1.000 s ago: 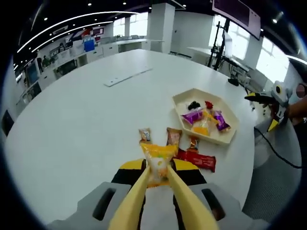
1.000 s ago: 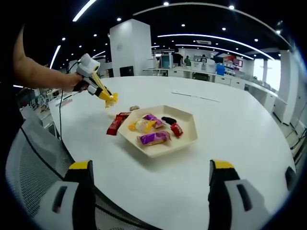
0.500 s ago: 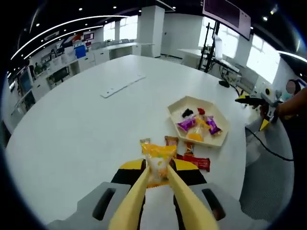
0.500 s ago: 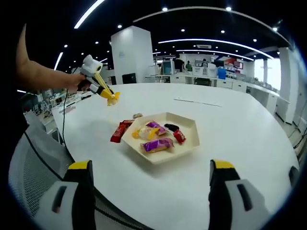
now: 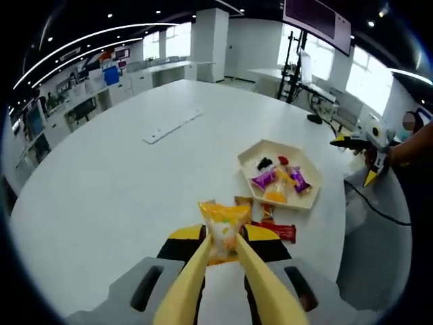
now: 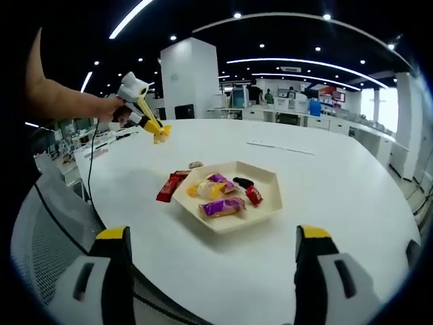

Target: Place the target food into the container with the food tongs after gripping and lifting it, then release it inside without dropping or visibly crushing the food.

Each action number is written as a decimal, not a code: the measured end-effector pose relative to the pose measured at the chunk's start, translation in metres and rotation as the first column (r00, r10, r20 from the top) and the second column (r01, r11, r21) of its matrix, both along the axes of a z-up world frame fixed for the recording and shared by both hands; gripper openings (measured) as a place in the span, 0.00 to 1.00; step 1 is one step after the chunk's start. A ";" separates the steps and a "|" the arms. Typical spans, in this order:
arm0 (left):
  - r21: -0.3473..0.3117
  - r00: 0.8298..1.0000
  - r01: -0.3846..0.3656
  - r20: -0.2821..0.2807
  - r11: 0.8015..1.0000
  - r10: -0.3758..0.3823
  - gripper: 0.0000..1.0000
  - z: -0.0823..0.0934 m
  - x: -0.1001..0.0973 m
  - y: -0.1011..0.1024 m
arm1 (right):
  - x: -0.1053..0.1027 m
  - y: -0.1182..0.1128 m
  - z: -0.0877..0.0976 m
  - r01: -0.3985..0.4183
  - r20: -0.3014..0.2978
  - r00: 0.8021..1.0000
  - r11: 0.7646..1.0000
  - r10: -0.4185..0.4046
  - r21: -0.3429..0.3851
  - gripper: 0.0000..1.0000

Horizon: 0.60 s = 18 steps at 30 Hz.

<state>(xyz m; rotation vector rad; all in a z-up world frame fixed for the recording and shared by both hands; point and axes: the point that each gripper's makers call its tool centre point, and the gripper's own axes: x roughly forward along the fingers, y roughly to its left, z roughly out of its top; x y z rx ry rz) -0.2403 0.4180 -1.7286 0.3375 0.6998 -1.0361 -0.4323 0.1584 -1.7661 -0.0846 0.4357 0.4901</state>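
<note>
Above round white table (image 5: 101, 196), left tongs (image 5: 222, 245) pinch crinkly yellow packet (image 5: 222, 227).

wrapped snacks (image 6: 221, 195) lie in the tray (image 6: 270, 203) on the table (image 6: 338, 196), others (image 6: 170, 186) beside it.

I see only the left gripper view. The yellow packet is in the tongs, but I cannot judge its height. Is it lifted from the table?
Observer: Yes. In the right gripper view the packet hangs in the tongs well above the table, touching nothing.
Operator: Is it over the tray?
Observer: Not yet. In that picture it is off to the left of the tray, beyond the red bar.
Operator: And the right gripper, is it free?
Observer: Yes. Its jaws stand wide apart with nothing between them.
</note>
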 end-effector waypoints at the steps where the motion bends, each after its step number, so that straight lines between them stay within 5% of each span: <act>1: -0.001 1.000 0.000 0.002 1.000 0.000 0.17 0.001 0.000 0.000 | 0.000 0.000 0.000 -0.001 0.001 1.000 1.000 0.001 0.001 1.00; 18: -0.004 1.000 0.028 0.008 1.000 -0.028 0.17 0.011 0.003 -0.013 | 0.000 0.000 0.000 0.002 -0.001 1.000 1.000 -0.002 0.003 1.00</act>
